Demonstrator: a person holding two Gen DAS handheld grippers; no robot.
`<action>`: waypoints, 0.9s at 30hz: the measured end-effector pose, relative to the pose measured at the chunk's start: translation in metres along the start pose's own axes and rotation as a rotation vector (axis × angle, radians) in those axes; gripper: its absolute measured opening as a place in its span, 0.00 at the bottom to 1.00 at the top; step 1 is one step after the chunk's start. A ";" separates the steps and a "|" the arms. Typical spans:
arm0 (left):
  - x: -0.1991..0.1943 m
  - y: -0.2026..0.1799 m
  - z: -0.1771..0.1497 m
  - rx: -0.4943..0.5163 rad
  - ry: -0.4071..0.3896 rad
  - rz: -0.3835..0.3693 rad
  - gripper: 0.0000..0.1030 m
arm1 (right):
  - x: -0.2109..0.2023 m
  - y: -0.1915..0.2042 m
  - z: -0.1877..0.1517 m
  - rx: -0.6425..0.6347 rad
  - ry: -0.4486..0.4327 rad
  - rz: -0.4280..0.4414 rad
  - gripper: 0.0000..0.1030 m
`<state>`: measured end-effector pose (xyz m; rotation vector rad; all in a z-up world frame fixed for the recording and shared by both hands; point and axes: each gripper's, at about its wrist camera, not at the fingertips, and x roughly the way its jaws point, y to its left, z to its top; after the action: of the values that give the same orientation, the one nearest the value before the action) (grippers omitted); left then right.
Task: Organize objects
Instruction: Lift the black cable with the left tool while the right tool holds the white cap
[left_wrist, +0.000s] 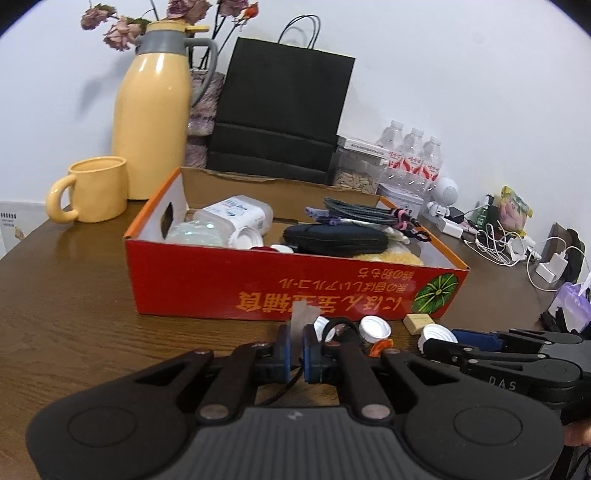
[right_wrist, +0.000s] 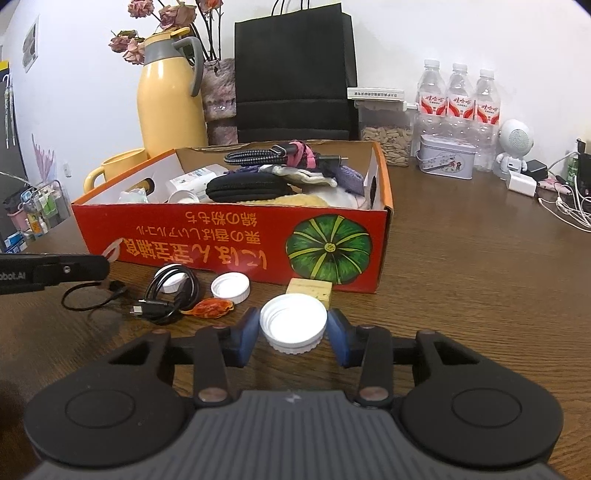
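The white jar lid (right_wrist: 293, 325) lay on the table (right_wrist: 461, 266) just in front of the red box (right_wrist: 229, 236), between the spread fingers of the right gripper (right_wrist: 291, 338), which bracketed it without visibly touching, probably lined up for a pinch and a lift into the box. Left of it, also before the box, lay a second lid (right_wrist: 230, 287), an orange wrapper (right_wrist: 212, 307) and a coiled black cable (right_wrist: 173, 295). The left gripper (left_wrist: 296, 350) was nearly closed on a pale translucent scrap (left_wrist: 303, 314), held upright near the box's front wall, seemingly bound for the box.

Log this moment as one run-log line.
left gripper: shut on translucent wrapper | right gripper: open around white cap | red box: behind
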<state>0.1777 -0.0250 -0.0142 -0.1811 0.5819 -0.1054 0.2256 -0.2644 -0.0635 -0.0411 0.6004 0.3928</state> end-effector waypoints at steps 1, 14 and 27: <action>0.000 0.002 0.000 -0.007 0.005 0.003 0.05 | 0.000 0.000 0.000 0.000 -0.001 -0.001 0.40; -0.011 0.007 -0.009 0.053 0.039 0.081 0.41 | -0.002 0.001 -0.002 -0.007 -0.011 -0.001 0.40; -0.008 0.008 -0.014 0.098 0.065 0.086 0.25 | -0.003 0.002 -0.003 -0.008 -0.008 -0.002 0.40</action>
<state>0.1637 -0.0180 -0.0230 -0.0570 0.6464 -0.0564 0.2213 -0.2642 -0.0640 -0.0476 0.5909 0.3933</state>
